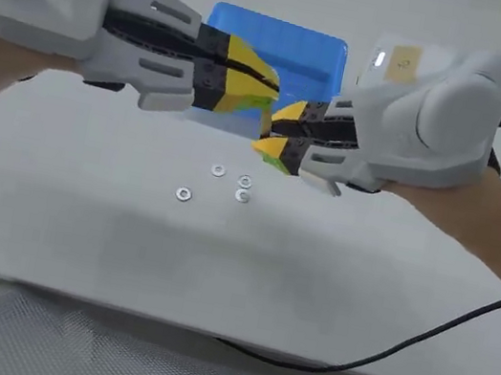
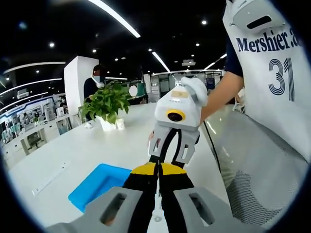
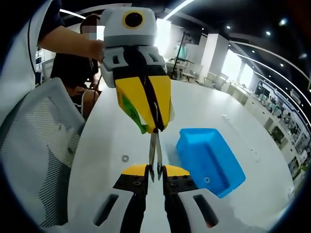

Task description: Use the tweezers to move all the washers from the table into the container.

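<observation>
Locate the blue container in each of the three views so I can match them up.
Head view: blue container at upper centre, beyond the washers.
Left gripper view: blue container at lower left.
Right gripper view: blue container right of centre, to the right of the tweezers.
Shared landmark: the white table it stands on.

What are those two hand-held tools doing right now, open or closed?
Left tool: closed on the tweezers.
Right tool: open, jaws either side of the tweezers' tips.
</observation>
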